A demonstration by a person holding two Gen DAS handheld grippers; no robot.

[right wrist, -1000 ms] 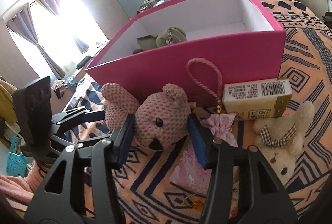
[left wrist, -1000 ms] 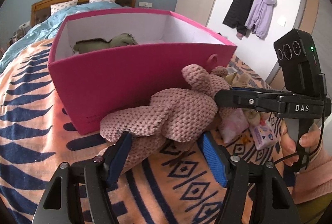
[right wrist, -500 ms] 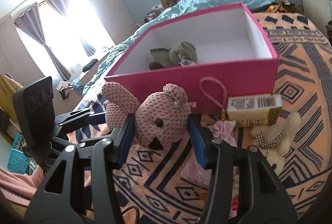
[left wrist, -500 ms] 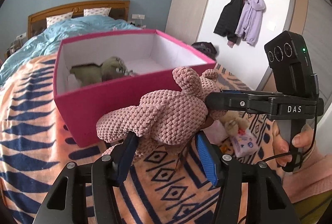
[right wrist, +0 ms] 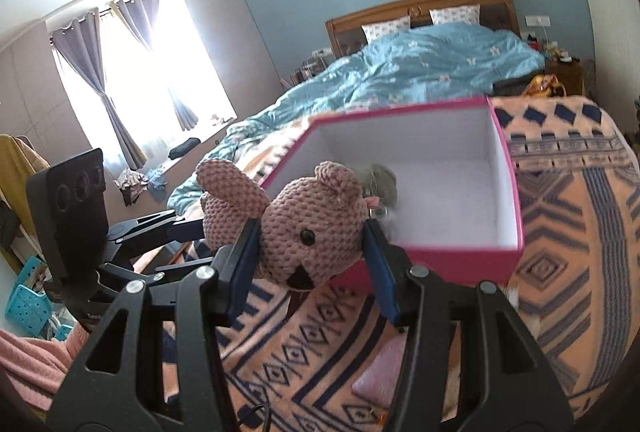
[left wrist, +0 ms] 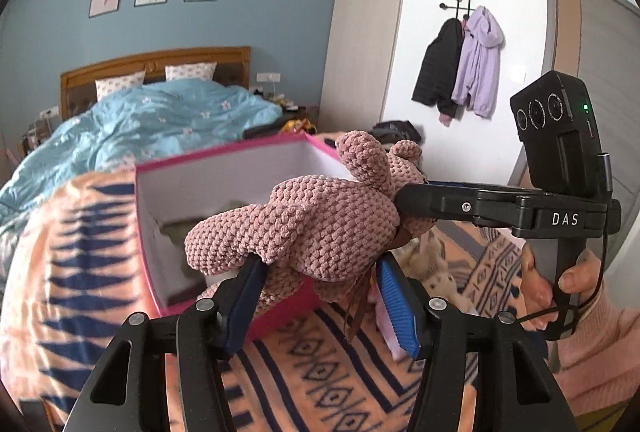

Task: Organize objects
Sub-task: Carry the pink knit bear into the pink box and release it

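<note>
r gripper (right wrist: 312, 256) jaws clamp pink bear (right wrist: 308, 232) head | over pink box (right wrist: 516, 200)

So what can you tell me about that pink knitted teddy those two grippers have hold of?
The pink crocheted plush bear looks soft and chunky-knit, with round ears, a black bead eye and a dark muzzle. It hangs in the air in front of the open pink cardboard box, above the patterned orange blanket. The right gripper clamps its head between blue pads; the left gripper grips its body. A brown ribbon dangles beneath it.

Black tongs (left wrist: 320, 296) with ribbed blue pads (left wrist: 394, 306), silver screws, "DAS" lettering beside a black cable; pink sleeve (left wrist: 600, 360) behind.
</note>
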